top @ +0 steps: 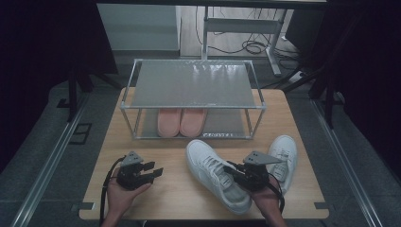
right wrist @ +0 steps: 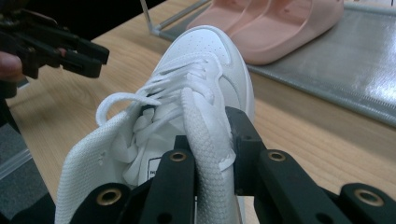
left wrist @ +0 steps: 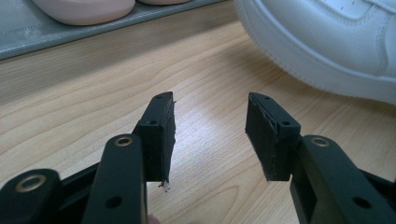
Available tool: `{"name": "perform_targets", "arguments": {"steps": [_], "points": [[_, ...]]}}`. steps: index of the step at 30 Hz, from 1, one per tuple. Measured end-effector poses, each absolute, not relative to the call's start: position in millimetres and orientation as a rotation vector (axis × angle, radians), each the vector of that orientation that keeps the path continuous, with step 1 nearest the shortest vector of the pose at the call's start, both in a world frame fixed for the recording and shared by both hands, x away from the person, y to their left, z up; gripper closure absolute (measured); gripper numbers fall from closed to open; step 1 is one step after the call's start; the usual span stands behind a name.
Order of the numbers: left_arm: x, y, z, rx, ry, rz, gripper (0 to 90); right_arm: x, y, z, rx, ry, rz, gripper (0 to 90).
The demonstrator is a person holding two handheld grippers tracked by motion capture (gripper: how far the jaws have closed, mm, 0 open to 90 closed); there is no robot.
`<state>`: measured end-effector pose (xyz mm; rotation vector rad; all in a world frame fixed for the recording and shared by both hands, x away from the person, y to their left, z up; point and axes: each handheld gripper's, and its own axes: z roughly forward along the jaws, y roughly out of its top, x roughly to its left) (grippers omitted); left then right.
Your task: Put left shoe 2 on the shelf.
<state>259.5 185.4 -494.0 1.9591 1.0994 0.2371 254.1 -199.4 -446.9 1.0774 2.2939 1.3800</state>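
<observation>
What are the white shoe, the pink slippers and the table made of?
The white shoe looks like smooth leather or fake leather at the toe, with tiny punched holes, and woven mesh at the collar, which the right hand-held gripper pinches. The pink slippers look like matte moulded foam or rubber: one smooth piece, no seams. The table shows pale wood grain, maybe only laminate.

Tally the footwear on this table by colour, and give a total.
White sneakers: 2, one gripped at its collar by the right gripper, one beside it.
Pink slippers: 2, on the rack's lower shelf.
Total: 4.
</observation>
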Motion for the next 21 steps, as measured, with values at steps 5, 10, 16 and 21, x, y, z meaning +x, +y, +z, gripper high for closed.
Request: {"name": "perform_targets", "arguments": {"steps": [5, 10, 16, 21], "points": [[260, 185, -494, 1.959, 1.101, 0.237, 53.1, 256, -202, -441, 1.069, 2.273, 1.408, 81.4], [260, 185, -494, 1.960, 1.101, 0.236, 53.1, 255, -206, -431, 1.051, 2.246, 1.443, 81.4], [260, 183, -495, 1.967, 1.100, 0.233, 53.1, 258, -208, -418, 1.028, 2.217, 1.499, 81.4], [260, 183, -495, 1.965, 1.102, 0.234, 53.0, 262, -207, -409, 1.012, 2.208, 1.520, 81.4]]}}
